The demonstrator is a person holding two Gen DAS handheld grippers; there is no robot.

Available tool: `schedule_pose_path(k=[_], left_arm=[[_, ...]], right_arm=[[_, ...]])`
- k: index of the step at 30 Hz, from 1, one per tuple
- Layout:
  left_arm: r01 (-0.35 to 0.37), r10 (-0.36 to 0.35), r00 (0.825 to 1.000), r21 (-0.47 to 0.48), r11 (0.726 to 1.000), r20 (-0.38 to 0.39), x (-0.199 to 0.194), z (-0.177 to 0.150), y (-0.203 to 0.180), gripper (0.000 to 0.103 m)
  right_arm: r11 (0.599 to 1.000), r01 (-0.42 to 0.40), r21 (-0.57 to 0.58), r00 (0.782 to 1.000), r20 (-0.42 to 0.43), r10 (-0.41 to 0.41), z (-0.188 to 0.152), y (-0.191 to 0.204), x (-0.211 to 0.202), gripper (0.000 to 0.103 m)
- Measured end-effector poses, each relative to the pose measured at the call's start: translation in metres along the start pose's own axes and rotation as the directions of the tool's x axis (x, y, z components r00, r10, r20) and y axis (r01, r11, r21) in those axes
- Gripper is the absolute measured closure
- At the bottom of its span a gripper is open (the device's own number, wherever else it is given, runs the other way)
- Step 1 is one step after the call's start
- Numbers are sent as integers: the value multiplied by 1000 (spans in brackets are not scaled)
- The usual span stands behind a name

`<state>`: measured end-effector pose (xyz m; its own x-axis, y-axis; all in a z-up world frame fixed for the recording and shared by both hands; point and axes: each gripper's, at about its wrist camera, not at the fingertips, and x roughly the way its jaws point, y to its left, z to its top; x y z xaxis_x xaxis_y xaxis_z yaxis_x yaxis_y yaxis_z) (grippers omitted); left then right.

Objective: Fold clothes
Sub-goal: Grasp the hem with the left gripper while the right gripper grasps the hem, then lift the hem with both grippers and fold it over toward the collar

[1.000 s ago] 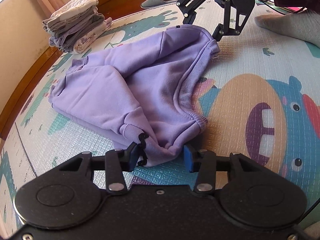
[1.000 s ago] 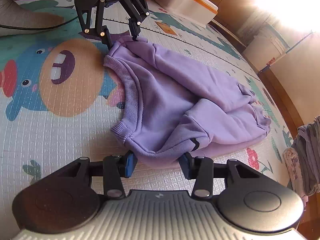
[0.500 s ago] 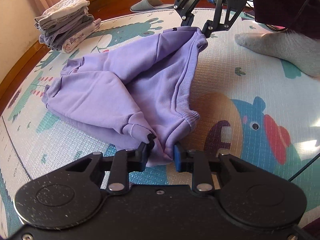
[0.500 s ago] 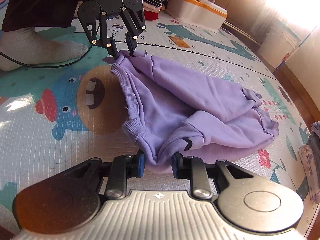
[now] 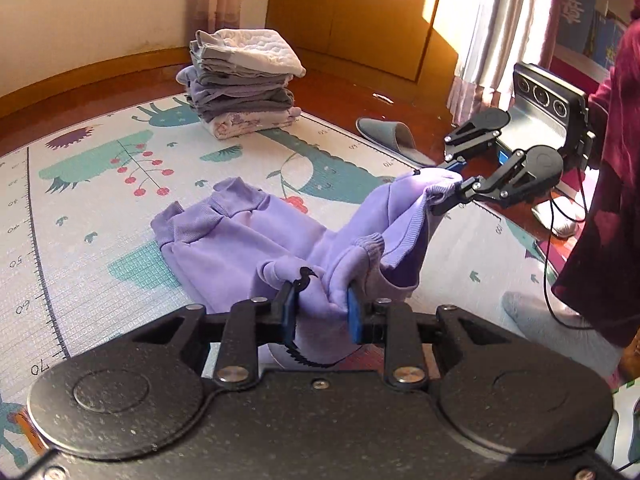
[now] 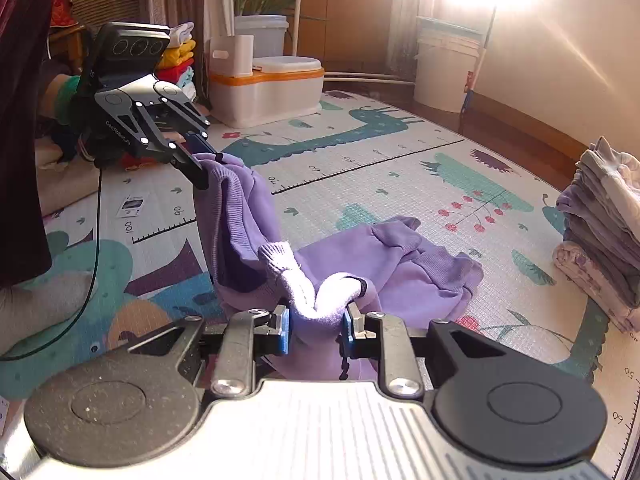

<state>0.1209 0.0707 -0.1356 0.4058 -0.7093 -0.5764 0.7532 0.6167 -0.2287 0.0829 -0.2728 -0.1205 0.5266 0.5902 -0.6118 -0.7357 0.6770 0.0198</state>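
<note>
Left wrist view is showing me the purple sweatshirt [image 5: 240, 240] half lifted: its hem end is hanging in the air between my two grippers while the cuffed sleeves and shoulders are lying on the play mat [image 5: 100, 184], near the middle of it. My left gripper [image 5: 322, 314] is clenching a bunched corner of the hem between its blue pads, and across the garment my right gripper [image 5: 440, 190] is pinching the other hem corner, so the ribbed band is sagging between them. From the right wrist view I am seeing the same thing mirrored: the right gripper [image 6: 316, 326] is gripping a wad of fabric, and the left gripper [image 6: 200, 164] is holding its corner higher up.

I am judging this as the start of a fold, with the hem raised and ready to be carried over the body. The next move is calling for both hands to travel together toward the sleeves, keeping the band taut so the cloth is not bunching, then lowering evenly.

Toward the mat's far edge a stack of folded clothes [image 5: 244, 84] is waiting, and a grey slipper [image 5: 390, 138] is lying just off the mat's edge.
</note>
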Motion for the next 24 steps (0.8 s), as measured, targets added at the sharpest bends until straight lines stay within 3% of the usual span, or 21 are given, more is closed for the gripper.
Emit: schedule_pose_path(k=[6, 13, 18, 24], left_arm=[[23, -8, 996, -164, 986, 91, 28, 25, 49, 80], [75, -26, 990, -363, 929, 138, 64, 48, 114, 80], [91, -31, 989, -431, 898, 143, 92, 65, 147, 81], [60, -1, 993, -484, 873, 121, 120, 75, 180, 81]], right_arm=[[966, 6, 257, 999, 34, -15, 15, -65, 29, 78], [875, 1, 483, 999, 28, -17, 29, -137, 74, 82], [805, 10, 593, 1000, 2, -14, 29, -182, 109, 86], [745, 22, 667, 1000, -19, -13, 31, -220, 145, 86]])
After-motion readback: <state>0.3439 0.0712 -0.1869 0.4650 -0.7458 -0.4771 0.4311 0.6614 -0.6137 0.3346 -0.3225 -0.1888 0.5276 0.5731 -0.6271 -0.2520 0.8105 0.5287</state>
